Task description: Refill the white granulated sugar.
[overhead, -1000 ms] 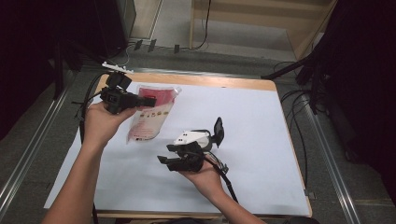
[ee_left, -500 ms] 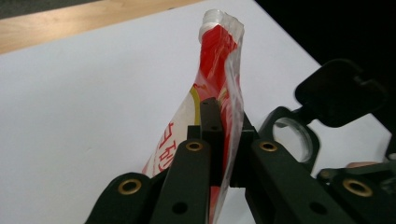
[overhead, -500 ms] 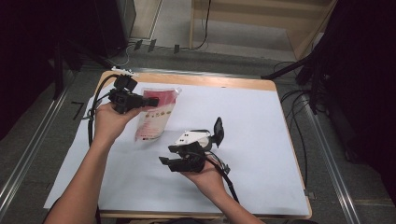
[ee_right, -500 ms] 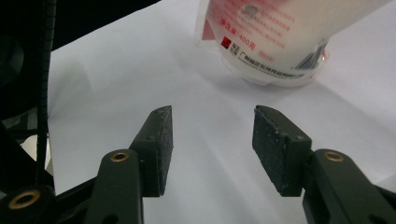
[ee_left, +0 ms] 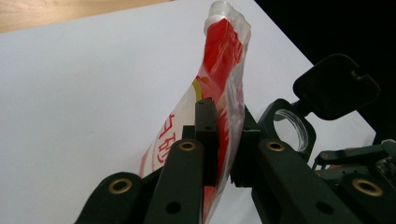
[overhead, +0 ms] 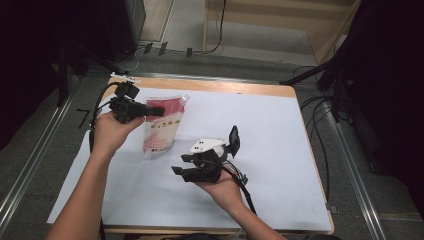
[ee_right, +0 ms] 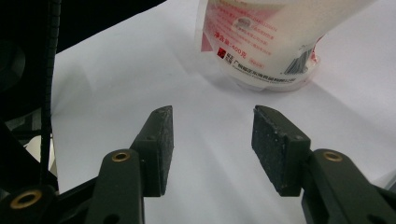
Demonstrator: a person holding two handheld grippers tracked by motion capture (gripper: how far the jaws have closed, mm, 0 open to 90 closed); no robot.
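pouch [overhead: 163,125] judged soft, slick, bottom-heavy | best taken at flat top seal | left gripper [ee_left: 223,140] clamped on pouch | right gripper [ee_right: 212,140] held open, empty

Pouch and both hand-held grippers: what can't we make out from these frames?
- Pouch: print too small in the high view; in the right gripper view its top is cut off by the frame edge.
- Pouch in the left gripper view: lower edge hidden behind the left hand-held gripper, whose jaws are clamped on it.
- Right hand-held gripper: jaws open over the white paper; its underside is hidden by the hand in the high view.
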